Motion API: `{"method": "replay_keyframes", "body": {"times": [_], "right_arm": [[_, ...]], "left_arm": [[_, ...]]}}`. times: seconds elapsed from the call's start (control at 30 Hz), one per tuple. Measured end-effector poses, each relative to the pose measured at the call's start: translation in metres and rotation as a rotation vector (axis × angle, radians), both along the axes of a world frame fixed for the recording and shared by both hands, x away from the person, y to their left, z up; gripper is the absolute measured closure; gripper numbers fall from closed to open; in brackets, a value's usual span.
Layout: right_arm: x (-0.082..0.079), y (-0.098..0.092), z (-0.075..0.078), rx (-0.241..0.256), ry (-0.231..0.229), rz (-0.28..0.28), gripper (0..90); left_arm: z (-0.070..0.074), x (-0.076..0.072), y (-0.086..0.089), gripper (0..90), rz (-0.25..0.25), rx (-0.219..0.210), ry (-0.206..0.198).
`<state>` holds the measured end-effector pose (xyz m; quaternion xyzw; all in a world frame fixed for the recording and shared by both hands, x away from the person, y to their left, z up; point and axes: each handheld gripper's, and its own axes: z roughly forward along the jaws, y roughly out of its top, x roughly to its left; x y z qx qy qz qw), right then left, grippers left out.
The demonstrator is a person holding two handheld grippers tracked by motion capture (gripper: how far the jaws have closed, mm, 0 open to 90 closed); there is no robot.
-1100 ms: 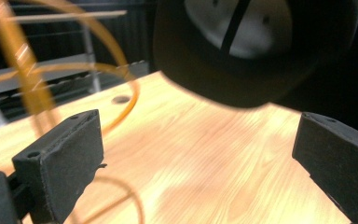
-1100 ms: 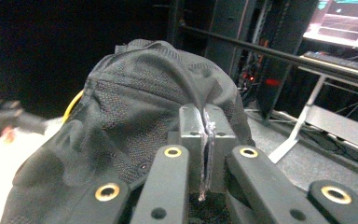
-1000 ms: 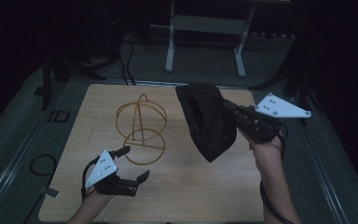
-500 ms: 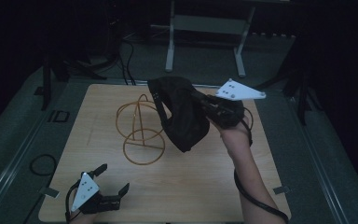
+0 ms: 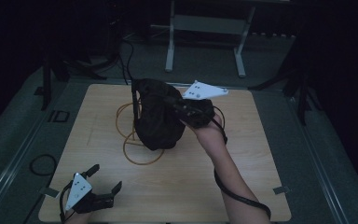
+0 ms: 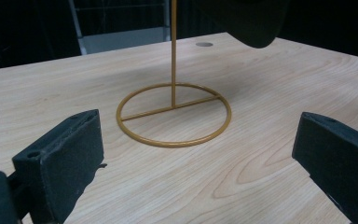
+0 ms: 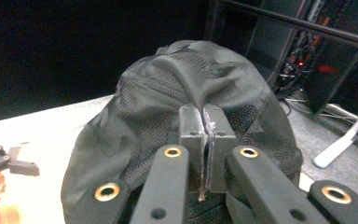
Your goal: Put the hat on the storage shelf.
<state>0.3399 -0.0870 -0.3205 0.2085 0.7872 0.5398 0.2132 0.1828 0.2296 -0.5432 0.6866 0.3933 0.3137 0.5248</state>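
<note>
Black mesh cap (image 5: 157, 119) hung from the right gripper (image 5: 177, 106), held up over the gold wire stand (image 5: 137, 140) near the middle of the wooden surface (image 5: 242, 154). In the high view the cap covered the upper part of the stand, so I couldn't tell whether the fabric touched the wire or only hung in front of it. The stand's ring base (image 6: 174, 115) sat flat on the surface, post upright, with the cap's lower edge (image 6: 254, 23) hanging above it and apart from the base.

Judgement on the step: this looked like setting the cap onto the stand. To do it well, line the cap's opening up over the top of the post, keep the crown level, and lower straight down so the rim doesn't snag the wire or tip the light stand. Let go only once the fabric carries its own weight on the wire.

Right gripper: jaws pressed together with a fold of the cap's crown (image 7: 186, 93) pinched between them, fabric bunched at the tips.

Left gripper (image 5: 103, 183): jaws spread wide, holding nothing, resting low at the near left corner of the surface, well apart from the stand and pointed towards it. Could brace the ring base if the stand started to shift.
</note>
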Motion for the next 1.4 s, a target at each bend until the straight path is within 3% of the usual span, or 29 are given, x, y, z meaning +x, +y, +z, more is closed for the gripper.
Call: {"method": "replay_keyframes", "body": {"times": [0.47,0.7,0.83,0.97,1.1,1.13,1.4], "right_arm": [[0.018,0.043,-0.013,-0.038,0.068,0.061,87.7],[0.024,0.055,-0.016,-0.044,0.09,0.07,87.6],[0.028,0.063,-0.019,-0.063,0.105,0.084,87.5],[0.029,0.065,-0.02,-0.065,0.113,0.093,86.3],[0.029,0.065,-0.022,-0.037,0.117,0.102,78.5],[0.03,0.066,-0.023,-0.031,0.119,0.103,70.0],[0.03,0.069,-0.025,-0.039,0.113,0.098,63.1]], "left_arm": [[-0.003,0.002,0.002,2.5,-0.003,-0.006,0.01],[-0.004,0.004,0.001,2.5,-0.014,-0.011,0.014],[-0.007,0.004,0.0,3.7,-0.029,-0.012,0.04],[-0.007,0.003,-0.002,3.6,-0.041,-0.014,0.028],[-0.007,0.003,-0.003,3.6,-0.043,-0.014,0.03],[-0.007,0.003,-0.003,3.6,-0.042,-0.016,0.031],[-0.007,0.002,-0.003,3.6,-0.045,-0.019,0.028]]}}
